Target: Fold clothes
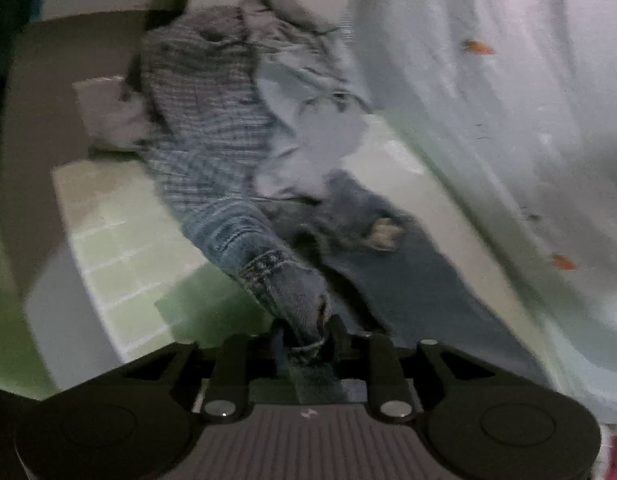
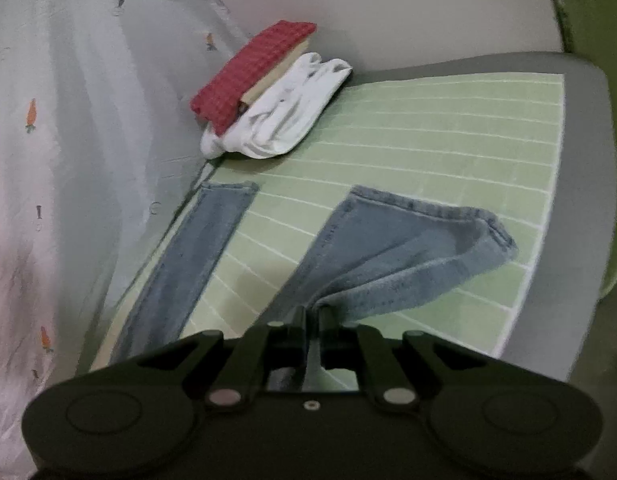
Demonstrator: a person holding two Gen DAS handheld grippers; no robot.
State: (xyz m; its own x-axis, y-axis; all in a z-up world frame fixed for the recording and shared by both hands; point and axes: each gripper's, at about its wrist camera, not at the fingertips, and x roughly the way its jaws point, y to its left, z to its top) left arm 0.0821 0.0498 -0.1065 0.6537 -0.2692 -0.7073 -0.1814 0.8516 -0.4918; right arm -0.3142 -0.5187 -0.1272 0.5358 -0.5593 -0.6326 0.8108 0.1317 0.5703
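Observation:
A pair of blue jeans [image 2: 392,256] lies on the green gridded mat [image 2: 448,128]. My right gripper [image 2: 312,314] is shut on one leg, whose hem is folded over to the right. The other leg [image 2: 196,248] lies flat at the left along the mat's edge. In the blurred left wrist view my left gripper [image 1: 306,330] is shut on the jeans' waist end [image 1: 292,288], lifted a little off the mat. The jeans' flat part [image 1: 408,280] runs to the right of it.
A heap of unfolded clothes, checked and pale blue [image 1: 228,120], lies beyond the left gripper. A folded red checked cloth [image 2: 252,76] on white garments [image 2: 292,116] sits at the mat's far corner. A white carrot-print sheet [image 2: 68,140] hangs beside the mat. The grey table edge [image 2: 580,200] is at the right.

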